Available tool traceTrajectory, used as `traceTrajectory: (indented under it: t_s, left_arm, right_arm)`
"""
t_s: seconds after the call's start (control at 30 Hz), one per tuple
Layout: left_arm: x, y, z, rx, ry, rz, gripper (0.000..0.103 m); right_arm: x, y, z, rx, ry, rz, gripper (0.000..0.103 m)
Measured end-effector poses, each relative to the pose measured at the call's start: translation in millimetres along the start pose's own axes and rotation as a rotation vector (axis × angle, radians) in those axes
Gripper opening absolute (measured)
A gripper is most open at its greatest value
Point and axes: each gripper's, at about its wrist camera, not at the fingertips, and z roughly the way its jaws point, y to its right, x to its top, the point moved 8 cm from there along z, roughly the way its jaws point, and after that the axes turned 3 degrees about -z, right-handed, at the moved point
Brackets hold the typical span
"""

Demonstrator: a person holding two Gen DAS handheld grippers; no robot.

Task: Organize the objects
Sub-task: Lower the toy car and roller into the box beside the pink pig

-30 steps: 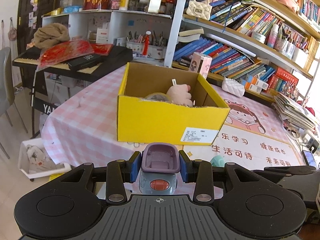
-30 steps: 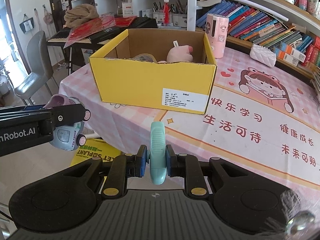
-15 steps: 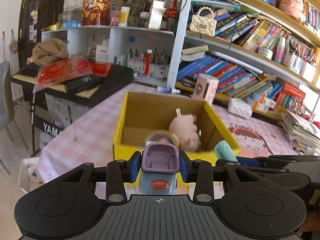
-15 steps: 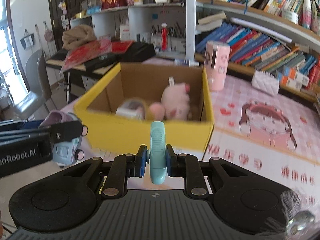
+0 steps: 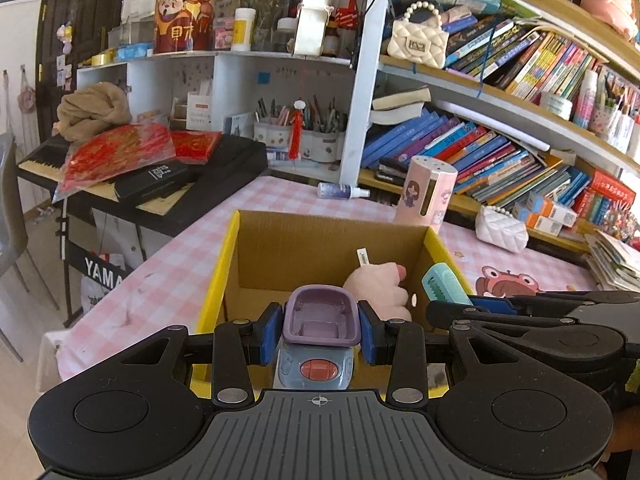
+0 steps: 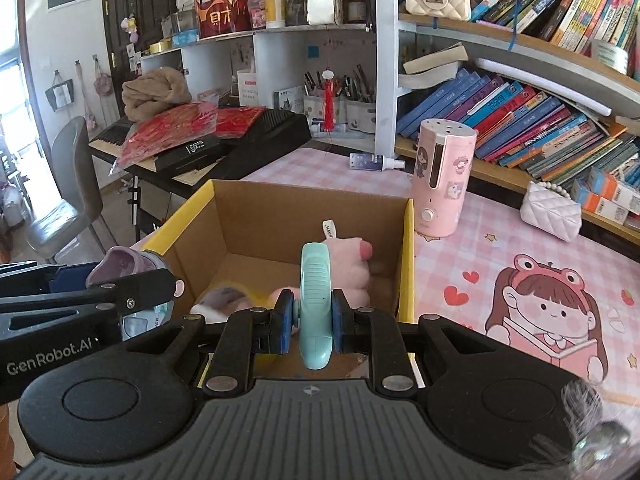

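The left gripper is clamped on a toy car with a purple cab and a grey-blue body bearing a red button; both blue pads press on the cab's sides. In the left wrist view the car hangs over the near wall of the yellow cardboard box, which stands open on the desk with its pink checked cloth.

Inside the box, toward its right half, lies a pink plush toy with a white tag standing up from it. The right wrist view also shows a blurred rounded object on the box floor, left of the plush; its kind cannot be told.

The right gripper is closed on a mint-green comb, held edge-on between the pads with its upper end pointing over the box interior. In the left wrist view the comb sits just above the box's right wall.

Beyond the box's far right corner stands a pink cylindrical device, upright. Farther right a white quilted purse lies on the desk, near the bookshelf.
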Motion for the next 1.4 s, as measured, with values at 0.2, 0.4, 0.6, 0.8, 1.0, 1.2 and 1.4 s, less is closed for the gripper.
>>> traceTrajectory:
  t_s: [0.2, 0.4, 0.6, 0.8, 1.0, 1.2, 1.4]
  left_arm:
    - [5.1, 1.7, 24.4, 0.036, -0.025, 0.006, 0.038]
    - [3.4, 2.5, 48.5, 0.065, -0.066, 0.014, 0.038]
    - [-1.1, 4.3, 66.7, 0.080, -0.105, 0.027, 0.038]
    - [-2.6, 5.9, 77.5, 0.088, -0.127, 0.038, 0.038]
    - [-0.4, 8.3, 84.8, 0.099, -0.127, 0.056, 0.038]
    - [2.9, 14.9, 88.9, 0.086, -0.121, 0.068, 0.038]
    - [2.7, 19.4, 92.1, 0.081, -0.122, 0.083, 0.038]
  right_arm:
    - [3.5, 8.2, 26.5, 0.028, -0.029, -0.037, 0.018]
    - [2.8, 11.5, 52.2, 0.052, -0.063, -0.113, 0.018]
    - [-3.6, 13.1, 71.2, 0.079, -0.096, -0.178, 0.018]
    - [-6.5, 8.4, 81.6, 0.107, -0.106, -0.243, 0.019]
    - [-7.6, -2.5, 89.9, 0.139, -0.129, -0.341, 0.019]
    - [-14.6, -10.3, 98.1, 0.171, -0.216, -0.422, 0.019]
    - [-20.4, -14.1, 102.0, 0.181, -0.275, -0.453, 0.019]
